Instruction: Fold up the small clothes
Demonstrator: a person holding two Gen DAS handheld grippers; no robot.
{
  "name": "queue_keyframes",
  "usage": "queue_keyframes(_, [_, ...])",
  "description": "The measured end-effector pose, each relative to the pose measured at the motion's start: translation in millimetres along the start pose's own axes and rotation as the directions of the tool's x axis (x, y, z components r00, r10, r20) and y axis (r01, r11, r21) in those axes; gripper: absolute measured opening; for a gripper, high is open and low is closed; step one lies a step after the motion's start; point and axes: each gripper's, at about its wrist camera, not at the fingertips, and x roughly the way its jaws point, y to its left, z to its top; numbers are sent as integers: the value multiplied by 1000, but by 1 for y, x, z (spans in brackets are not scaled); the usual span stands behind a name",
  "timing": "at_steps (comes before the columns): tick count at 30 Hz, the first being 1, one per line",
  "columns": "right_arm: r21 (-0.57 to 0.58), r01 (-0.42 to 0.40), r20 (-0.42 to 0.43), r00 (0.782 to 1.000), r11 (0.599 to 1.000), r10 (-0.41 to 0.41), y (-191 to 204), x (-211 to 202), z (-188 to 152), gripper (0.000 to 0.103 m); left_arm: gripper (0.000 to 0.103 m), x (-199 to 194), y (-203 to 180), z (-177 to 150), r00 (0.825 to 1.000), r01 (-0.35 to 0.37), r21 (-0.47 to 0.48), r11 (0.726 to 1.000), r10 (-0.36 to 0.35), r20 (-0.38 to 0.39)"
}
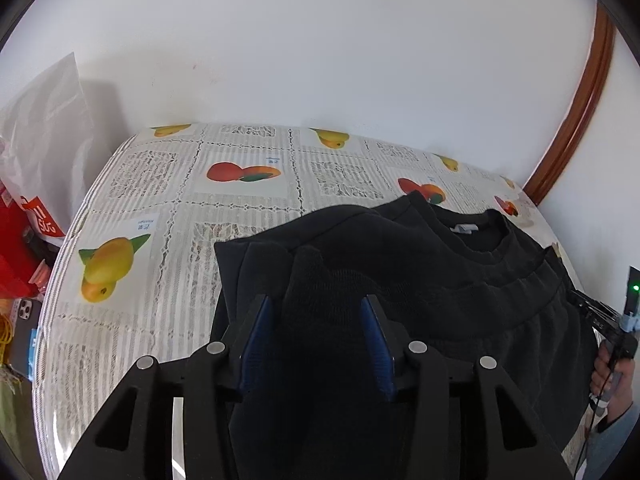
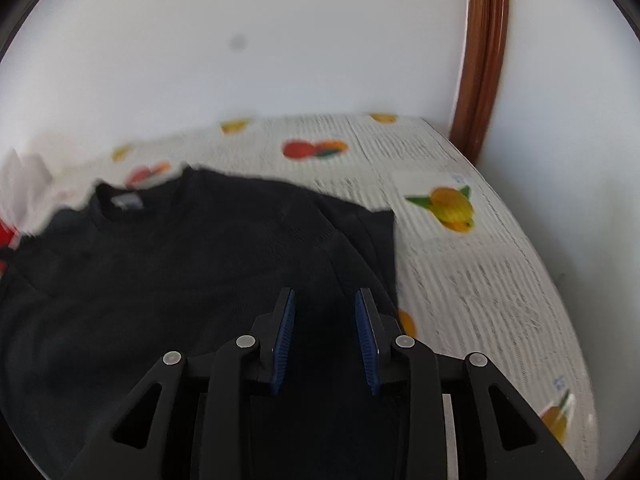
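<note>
Had the black sweatshirt (image 1: 400, 264) spread near the bench's (image 1: 168, 184) front edge, left gripper (image 1: 316, 336) and right gripper (image 2: 325, 336) jaws both apart around bunched cloth, so I figured pinching evenly and lifting both sides together would keep the fold straight.

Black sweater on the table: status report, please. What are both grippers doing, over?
Left gripper open, fabric bunched between its fingers. Right gripper open over the sweater. Tablecloth beneath. Nothing blocking.
</note>
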Motion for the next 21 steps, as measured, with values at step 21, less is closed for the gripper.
queue_keyframes(21, [48,-28,-16,999,998,29,65,-105,-46,39,49,-55,22,-112,982,-170,60,984,174,-72])
